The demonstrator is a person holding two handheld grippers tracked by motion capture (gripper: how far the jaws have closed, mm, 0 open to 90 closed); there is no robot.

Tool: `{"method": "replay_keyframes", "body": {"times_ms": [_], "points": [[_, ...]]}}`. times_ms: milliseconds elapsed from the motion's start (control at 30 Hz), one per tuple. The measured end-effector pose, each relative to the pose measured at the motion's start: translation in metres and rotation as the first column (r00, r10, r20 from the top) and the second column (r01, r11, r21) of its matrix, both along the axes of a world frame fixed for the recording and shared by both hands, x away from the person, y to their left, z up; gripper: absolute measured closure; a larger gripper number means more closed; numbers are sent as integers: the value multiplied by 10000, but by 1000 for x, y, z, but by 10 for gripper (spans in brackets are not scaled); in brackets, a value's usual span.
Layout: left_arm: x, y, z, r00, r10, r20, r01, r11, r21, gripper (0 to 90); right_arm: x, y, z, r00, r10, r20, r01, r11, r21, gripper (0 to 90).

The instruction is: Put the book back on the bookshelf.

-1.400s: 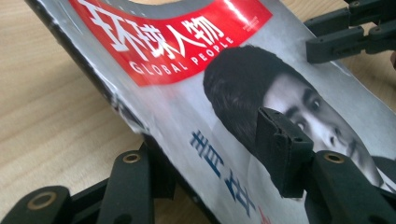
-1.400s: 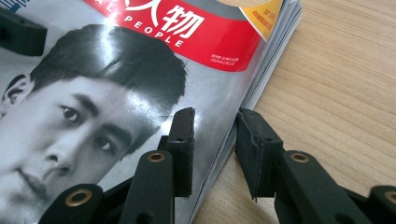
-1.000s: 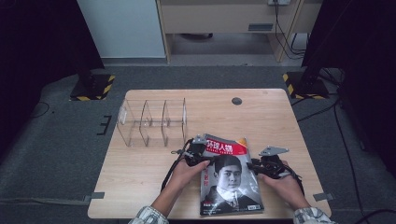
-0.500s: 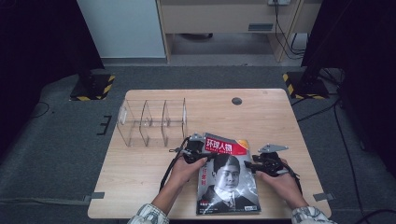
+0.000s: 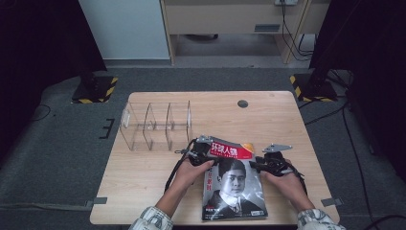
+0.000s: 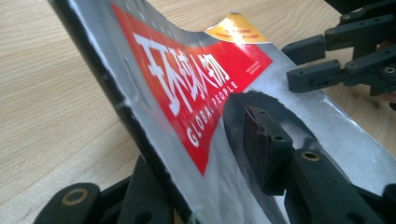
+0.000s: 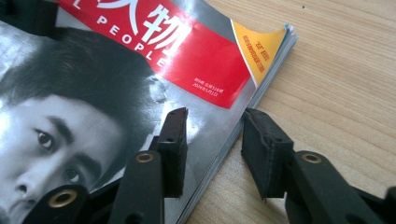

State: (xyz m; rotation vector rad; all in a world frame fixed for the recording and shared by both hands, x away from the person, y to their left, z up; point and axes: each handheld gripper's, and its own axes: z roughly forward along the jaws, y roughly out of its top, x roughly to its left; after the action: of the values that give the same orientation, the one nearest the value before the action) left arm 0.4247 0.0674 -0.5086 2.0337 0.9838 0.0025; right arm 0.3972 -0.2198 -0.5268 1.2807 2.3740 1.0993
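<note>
A magazine [image 5: 234, 184] with a red title band and a black-and-white portrait lies on the table's near edge, its far left corner raised. My left gripper [image 5: 200, 155] has that raised spine edge [image 6: 140, 121] between its jaws. One jaw is under it, and the other pad [image 6: 261, 149] stands off over the cover. These jaws have just been opening. My right gripper [image 5: 261, 165] straddles the magazine's right edge [image 7: 233, 135], one jaw over the cover and one over bare wood. Its jaws have just been closing, and the pads do not press.
A clear acrylic divider rack [image 5: 155, 124] stands on the wooden table [image 5: 134, 187] at the far left. A small round cap [image 5: 242, 103] sits near the far edge. In the left gripper view the right gripper [image 6: 327, 60] shows beyond the magazine.
</note>
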Motion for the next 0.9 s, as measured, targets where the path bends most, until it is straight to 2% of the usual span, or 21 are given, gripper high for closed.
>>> {"method": "replay_keyframes", "body": {"times_ms": [100,200,300,633,833,900], "points": [[3,-2,0,10000,-84,-23,84,9999,68,611,0,0,0,9998,84,173,-84,10000,-27,630],[6,-4,2,9997,-194,-142,194,9998,-3,605,0,0,-1,9998,155,153,-155,9999,7,633],[8,-7,5,9992,-379,-105,380,9992,137,605,1,0,-2,9998,202,83,-203,9997,97,634],[11,-12,9,9985,-506,-203,512,9983,290,604,1,5,-1,9987,482,187,-484,9987,134,643],[12,-13,10,9977,-574,-358,588,9975,384,621,0,6,-2,9979,585,275,-589,9982,141,645],[12,-13,11,9976,-589,-357,604,9972,432,650,0,6,-1,9979,581,296,-585,9982,127,645]]}}
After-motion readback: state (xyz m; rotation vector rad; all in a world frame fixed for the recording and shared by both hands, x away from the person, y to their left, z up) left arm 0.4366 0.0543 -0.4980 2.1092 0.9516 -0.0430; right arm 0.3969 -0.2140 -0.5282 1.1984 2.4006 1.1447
